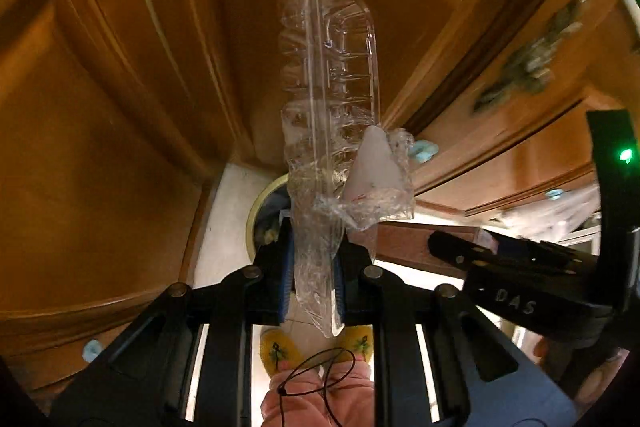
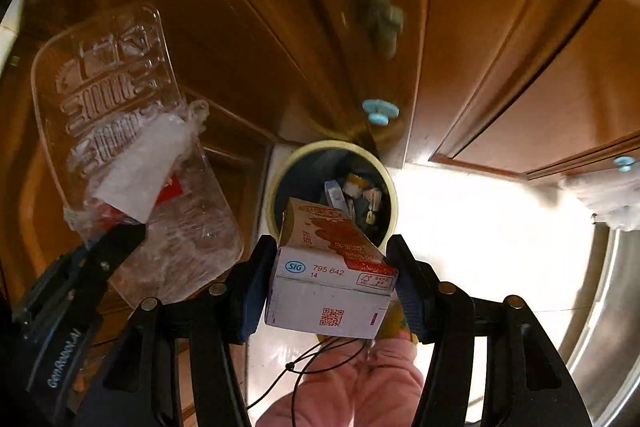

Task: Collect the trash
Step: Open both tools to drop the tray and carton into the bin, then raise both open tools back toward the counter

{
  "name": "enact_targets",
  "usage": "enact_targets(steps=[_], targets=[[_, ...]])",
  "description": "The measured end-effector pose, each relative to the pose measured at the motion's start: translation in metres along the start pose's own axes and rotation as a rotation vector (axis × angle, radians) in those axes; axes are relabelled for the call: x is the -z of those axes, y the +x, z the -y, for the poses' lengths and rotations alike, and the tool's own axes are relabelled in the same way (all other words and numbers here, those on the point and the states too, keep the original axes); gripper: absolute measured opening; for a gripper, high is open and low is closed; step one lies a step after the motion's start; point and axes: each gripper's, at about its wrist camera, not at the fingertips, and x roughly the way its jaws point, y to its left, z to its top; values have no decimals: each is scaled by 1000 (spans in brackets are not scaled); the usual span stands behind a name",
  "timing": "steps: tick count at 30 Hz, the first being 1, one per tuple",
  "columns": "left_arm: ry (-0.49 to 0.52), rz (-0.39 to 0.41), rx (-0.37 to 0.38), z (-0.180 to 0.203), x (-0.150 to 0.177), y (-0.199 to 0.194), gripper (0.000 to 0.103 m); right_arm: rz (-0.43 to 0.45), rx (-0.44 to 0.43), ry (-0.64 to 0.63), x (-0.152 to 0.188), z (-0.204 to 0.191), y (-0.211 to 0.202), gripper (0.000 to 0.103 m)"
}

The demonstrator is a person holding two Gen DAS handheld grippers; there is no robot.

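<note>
Wooden cupboards point(image 2: 248, 39), bin point(image 2: 276, 195) on the floor
Left gripper point(image 1: 314, 291) pinches a plastic tray point(image 1: 332, 67); right gripper point(image 2: 330, 287) fingers clamp a carton point(image 2: 328, 291)

Dim, warm light; floor point(image 2: 480, 227) glare blows out white, cabinets point(image 1: 100, 147) motion-blurred, fisheye edges black

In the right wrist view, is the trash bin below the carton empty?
No: the trash bin already holds several scraps of packaging, visible just beyond the carton clamped in the right hand-held gripper.
</note>
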Motion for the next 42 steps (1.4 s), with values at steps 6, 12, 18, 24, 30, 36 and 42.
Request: enact_targets(steps=[6,12,18,24,30,36,42], targets=[[-1,-34,-7,-9,13,52,14,-29,10,30,-6,11,61,57],[-6,-69,-19,-13,17,69,19,-54,-3,60,-5,15,93,60],[-15,-88,-29,-17,22,70,32,-37,-19,84,1,17,95,72],[-37,-90,-36,-18,15,65,32,-44,-11,71,9,20,90,72],[-46,-106,-41,-19,11,39,32,-79,-4,90,22,22,78,72],[-17,-97,-48,-11,4,-12,32,-95,6,80,36,16,44,72],[31,-86,-42,1,-5,-76,32,-86,9,72,45,1,-17,72]])
